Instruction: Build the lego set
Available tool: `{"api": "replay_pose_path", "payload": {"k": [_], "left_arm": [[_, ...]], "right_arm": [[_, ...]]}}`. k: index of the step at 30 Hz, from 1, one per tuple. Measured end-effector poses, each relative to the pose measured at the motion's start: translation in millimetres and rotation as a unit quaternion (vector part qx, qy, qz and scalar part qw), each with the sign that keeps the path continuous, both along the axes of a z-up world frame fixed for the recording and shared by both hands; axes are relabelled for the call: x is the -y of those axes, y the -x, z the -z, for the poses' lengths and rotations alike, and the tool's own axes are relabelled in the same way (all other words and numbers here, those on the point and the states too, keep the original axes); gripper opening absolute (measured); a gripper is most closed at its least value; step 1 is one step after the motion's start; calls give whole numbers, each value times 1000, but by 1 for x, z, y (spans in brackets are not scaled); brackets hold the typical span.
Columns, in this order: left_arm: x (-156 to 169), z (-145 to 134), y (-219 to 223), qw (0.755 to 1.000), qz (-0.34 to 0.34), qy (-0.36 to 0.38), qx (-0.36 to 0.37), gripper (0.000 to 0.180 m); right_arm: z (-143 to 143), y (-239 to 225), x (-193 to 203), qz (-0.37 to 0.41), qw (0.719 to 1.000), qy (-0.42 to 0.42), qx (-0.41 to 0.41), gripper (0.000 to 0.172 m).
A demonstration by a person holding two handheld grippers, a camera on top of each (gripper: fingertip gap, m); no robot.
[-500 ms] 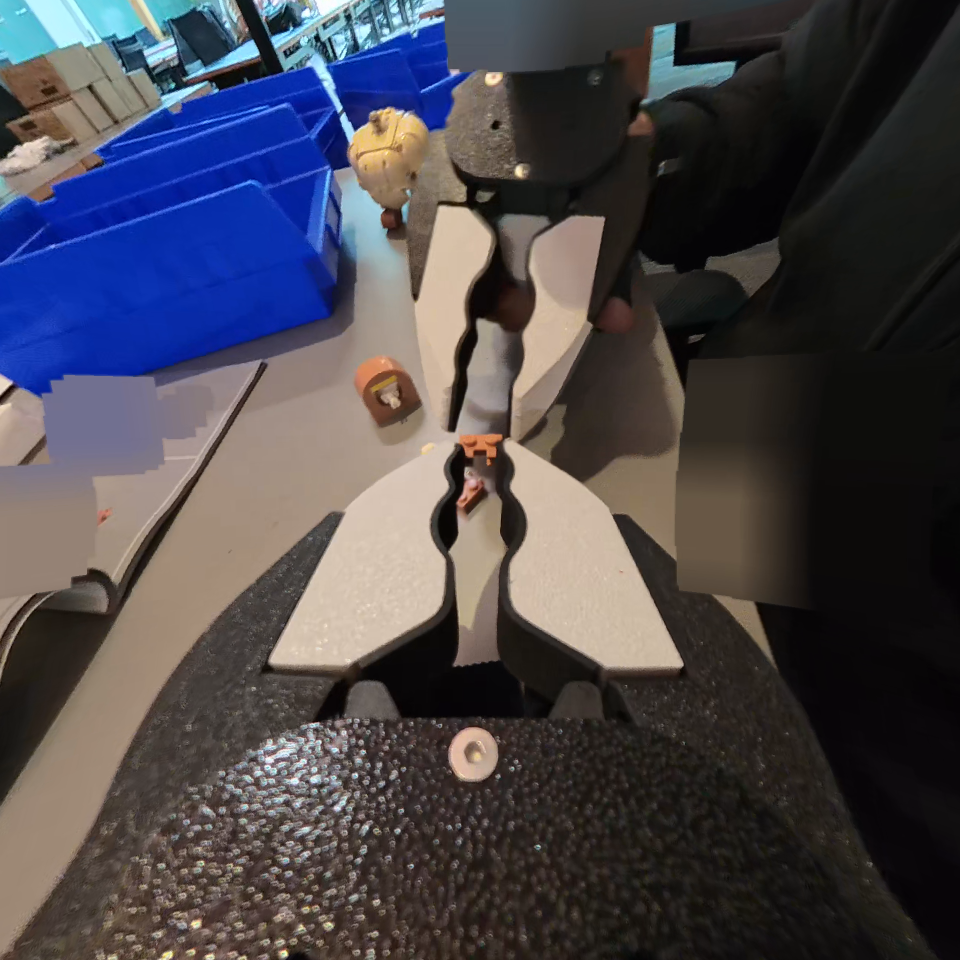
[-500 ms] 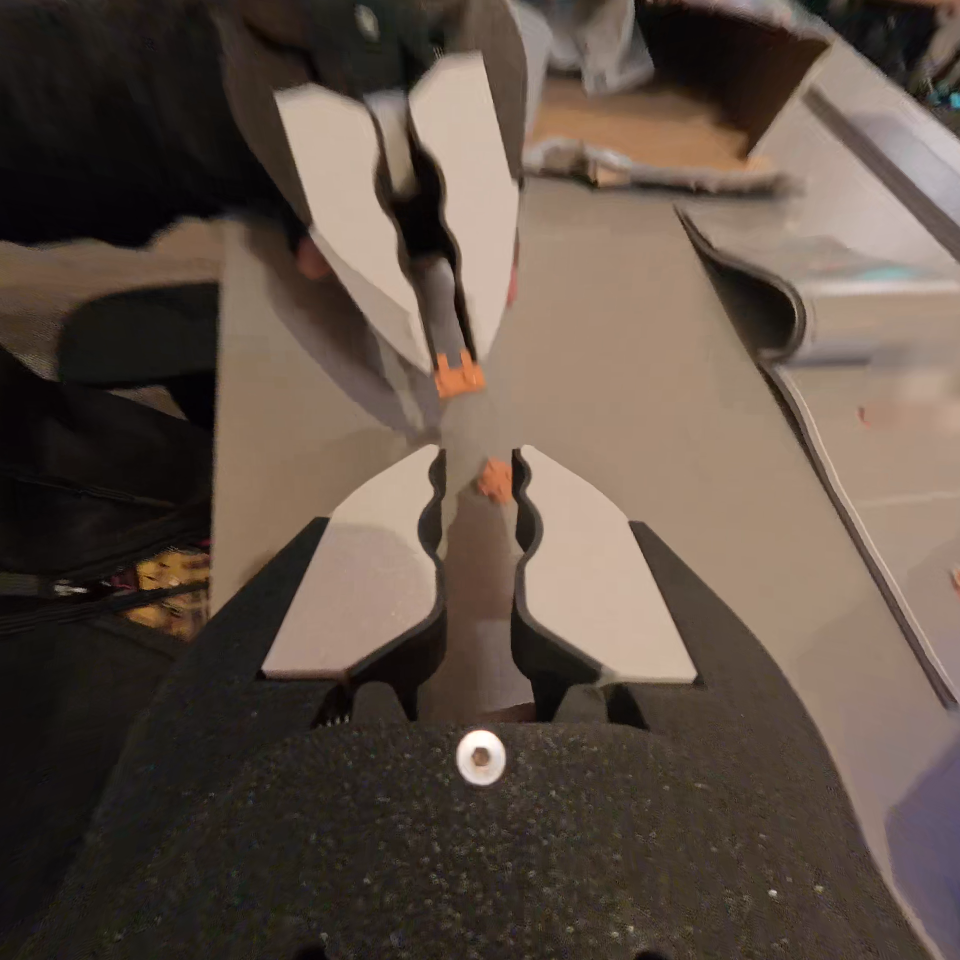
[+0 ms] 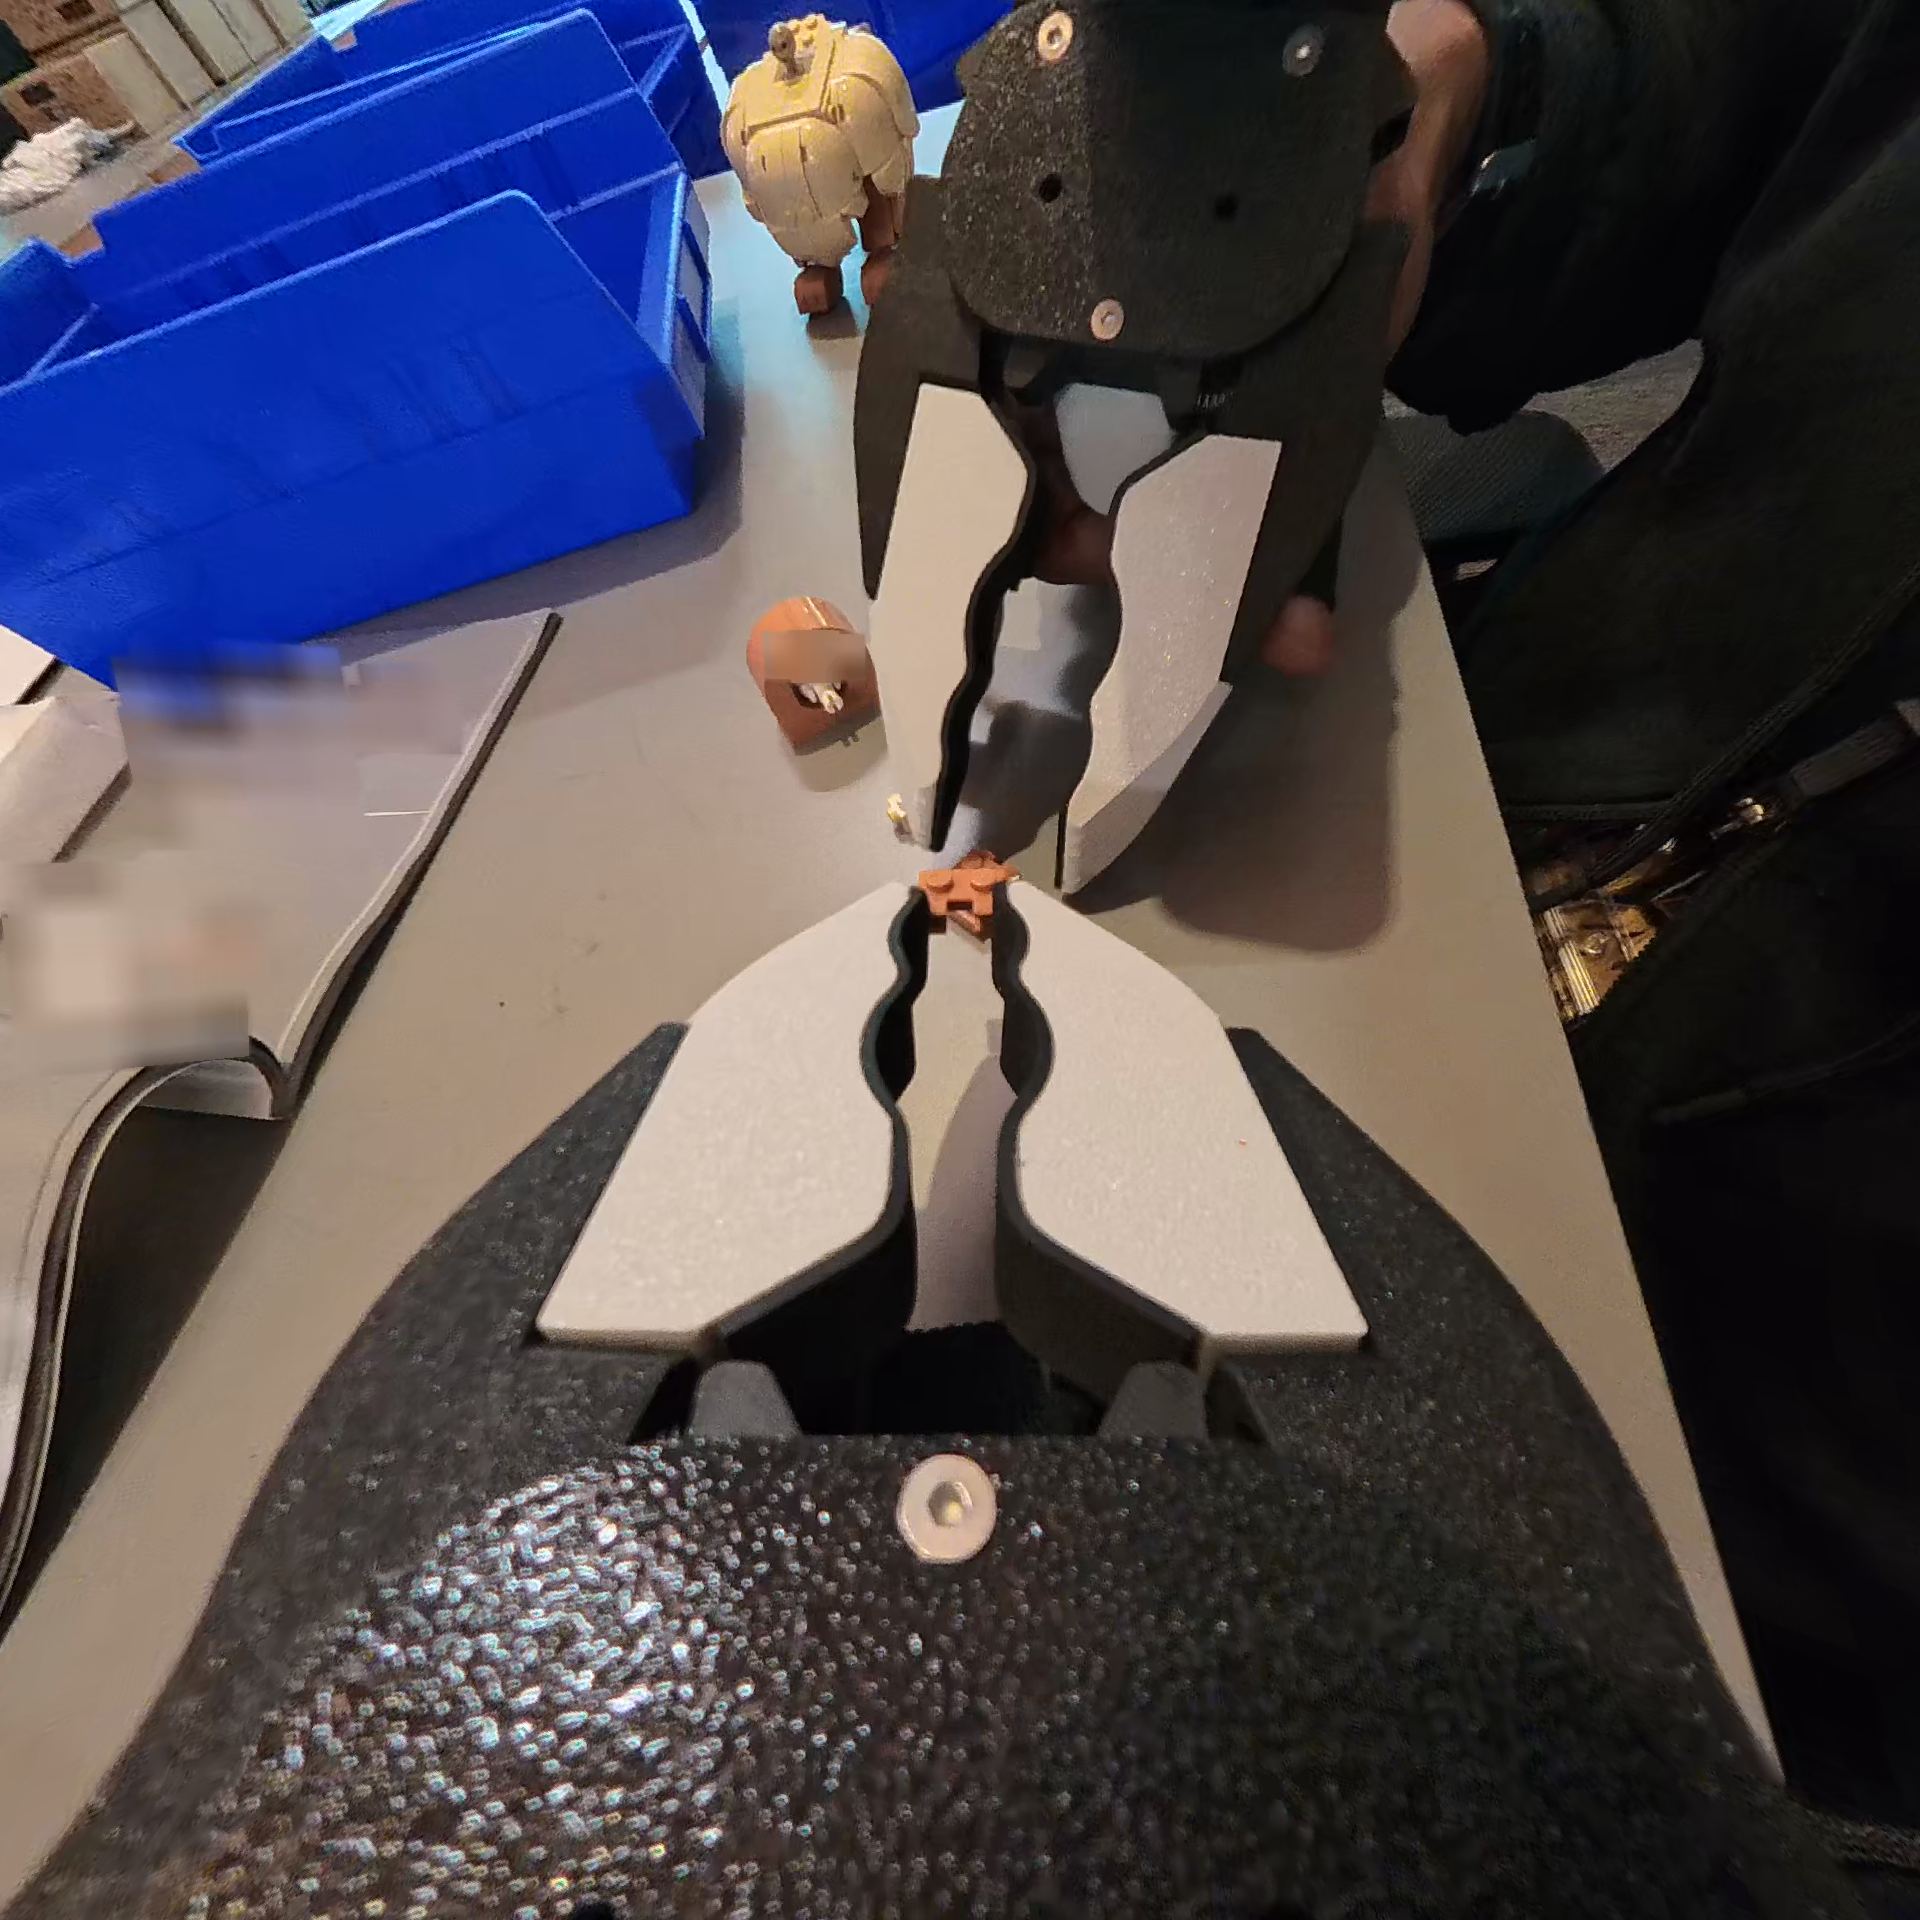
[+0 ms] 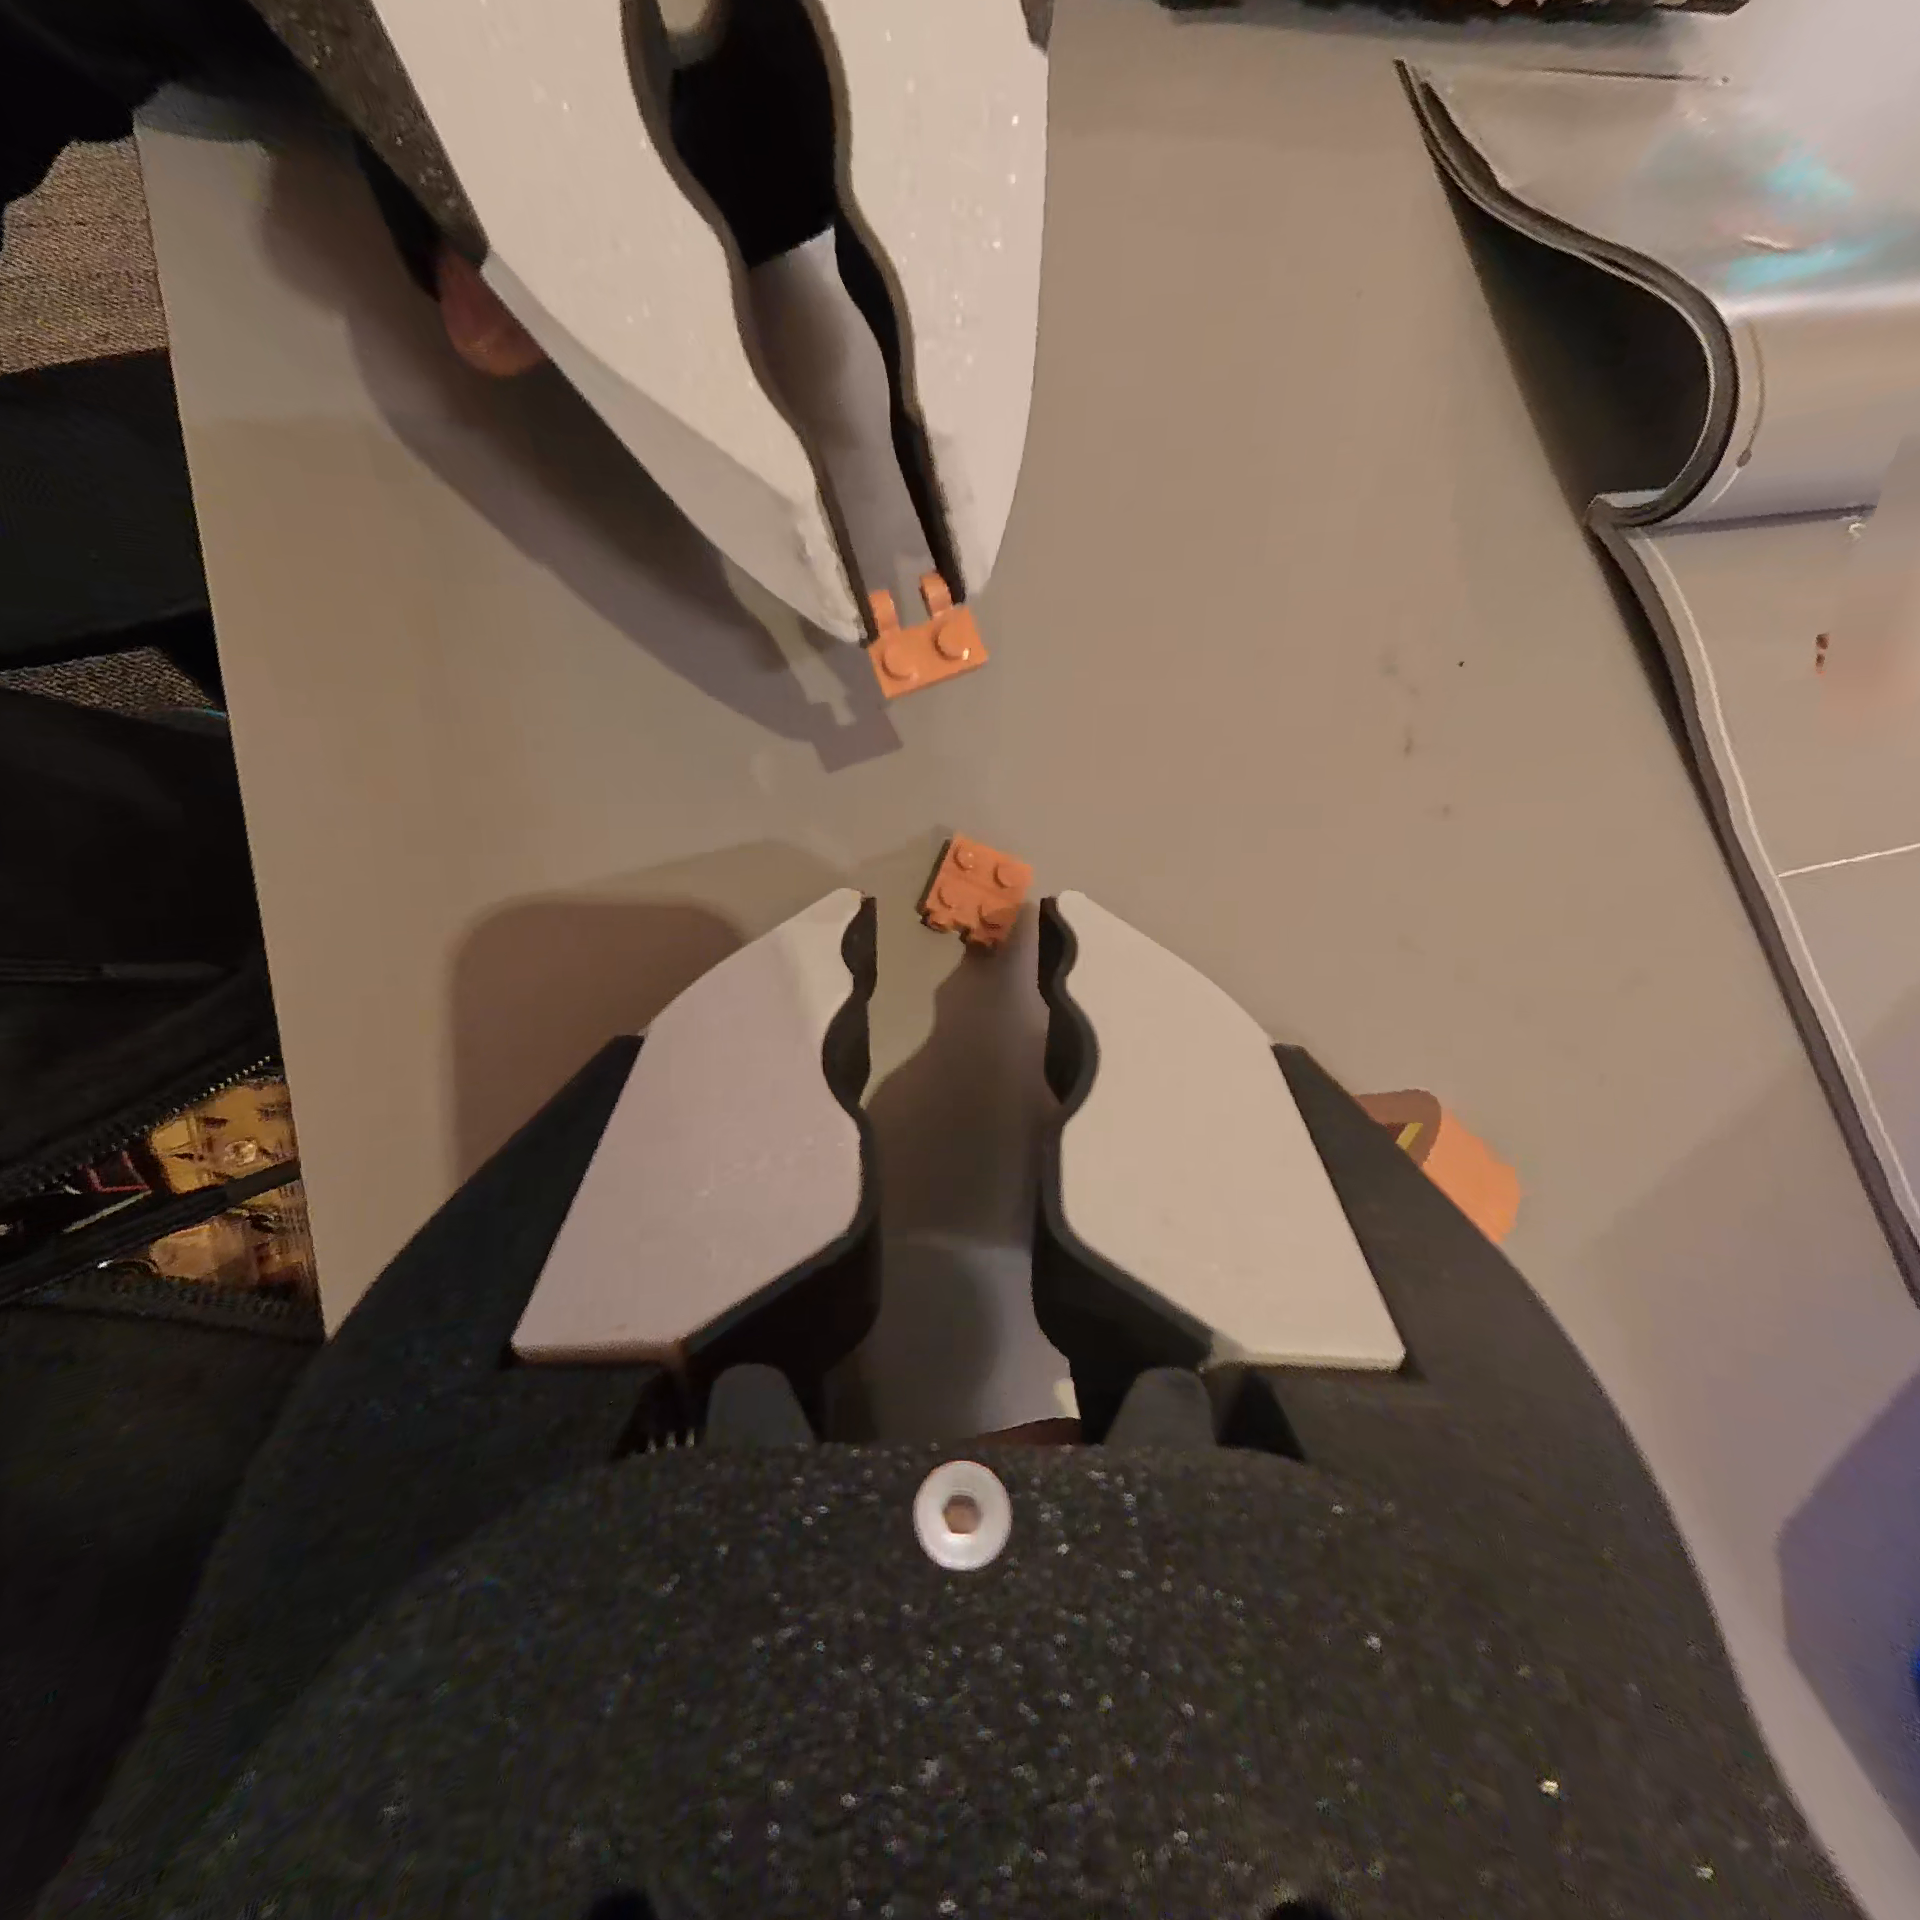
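Two hand-held grippers are facing each other over the grey surface [image 4: 1247,520], and I'm working both. My left hand-held gripper [image 3: 961,902] is pinching a small orange clip plate [image 3: 966,894] right at its tips, both fingertips pressing on its sides, studs facing up. My right hand-held gripper [image 4: 954,914] is standing open, gripping nothing. An orange stud plate [image 4: 977,891] is lying on the surface between its open tips, nearer its right fingertip [image 4: 1055,920], with a gap showing on the left side.

I'm judging the fine part here: keeping the clip plate level and not squeezing harder, since so little of it is caught. For the stud plate, I'd want the open fingers squared to its edges, because it's sitting skewed.

Beyond the stud plate, a brown block [image 3: 816,670], a tan brick figure [image 3: 821,135] and blue bins [image 3: 364,395] are sitting well clear.
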State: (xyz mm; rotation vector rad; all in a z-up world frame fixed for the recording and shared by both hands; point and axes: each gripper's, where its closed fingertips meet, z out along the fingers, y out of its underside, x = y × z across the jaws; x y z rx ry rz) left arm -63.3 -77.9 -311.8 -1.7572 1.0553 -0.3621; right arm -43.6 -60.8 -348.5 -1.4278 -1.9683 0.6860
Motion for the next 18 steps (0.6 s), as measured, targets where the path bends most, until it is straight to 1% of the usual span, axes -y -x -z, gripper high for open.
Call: {"api": "replay_pose_path", "payload": {"k": [6, 18], "left_arm": [[-1, 0, 0, 1000, -4, -4, -1, 11], [-1, -1, 1, 1000, -9, -9, -2, 11]], "right_arm": [[2, -4, 2, 1, 1000, 22, 10, 27], [4, -5, 1, -3, 999, 38, 24, 27]]}}
